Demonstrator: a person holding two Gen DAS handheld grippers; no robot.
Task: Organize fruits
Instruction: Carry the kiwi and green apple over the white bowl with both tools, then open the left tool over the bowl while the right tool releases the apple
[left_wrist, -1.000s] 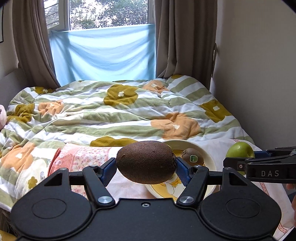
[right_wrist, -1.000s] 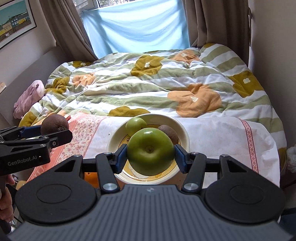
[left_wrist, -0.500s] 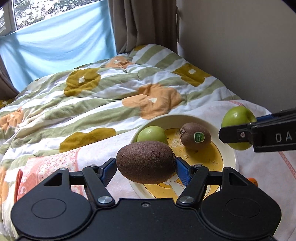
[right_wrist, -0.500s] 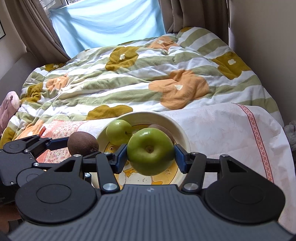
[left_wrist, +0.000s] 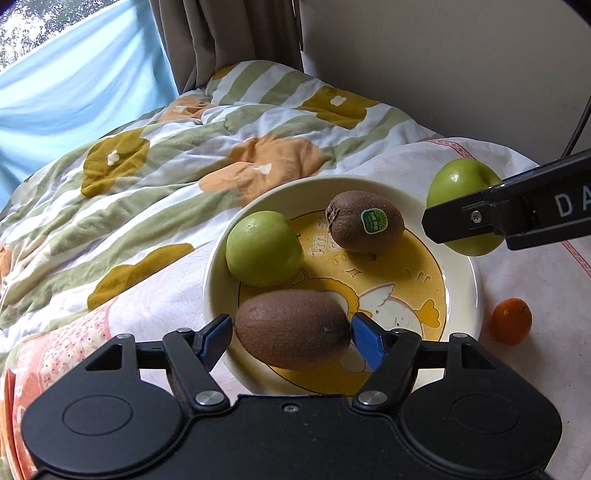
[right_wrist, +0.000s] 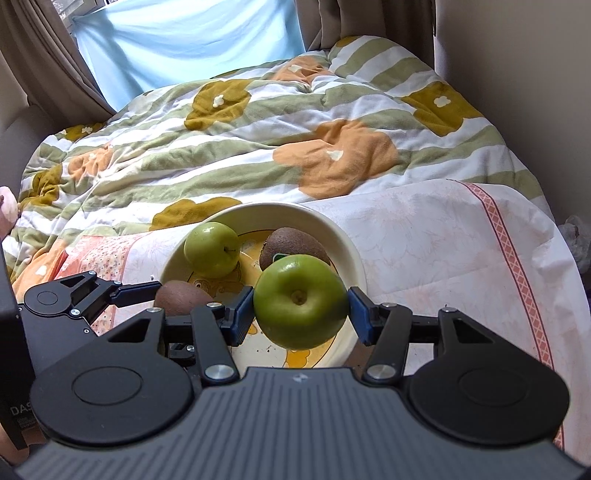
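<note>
L wrist view: left gripper (left_wrist: 291, 332) is sitting at lower centre of the frame, jaws opening. Blue pads are standing just clear of the big brown kiwi (left_wrist: 292, 328) on both sides, thin gap showing at each end, so the kiwi is between them but not pinched. It is lying in the near part of the plate (left_wrist: 463, 266), a cream dish w/ yellow cartoon print, centre-right of frame. Also lying in the plate: a small green apple (left_wrist: 264, 248) at its left, and a second kiwi w/ green sticker (left_wrist: 365, 220) toward the far side, the two apart from each other. A small orange fruit (left_wrist: 511, 320) is sitting on the pale cloth (left_wrist: 532, 280) just right of the plate rim, not touching it as far as I can tell.

Upper right of this view: right gripper's finger is coming in from the edge, w/ the large green apple (left_wrist: 461, 184) showing behind it, over the plate's right rim.

R wrist view: right gripper (right_wrist: 301, 308) is holding that large green apple (right_wrist: 300, 301) at frame centre, pads pressing both sides, stem end facing the camera, hanging above the plate (right_wrist: 347, 236). Left gripper (right_wrist: 155, 291) is showing at mid-left, w/ the brown kiwi (right_wrist: 181, 295) at its fingers.

Floral striped quilt (right_wrist: 258, 122) is filling the upper half of both views.
</note>
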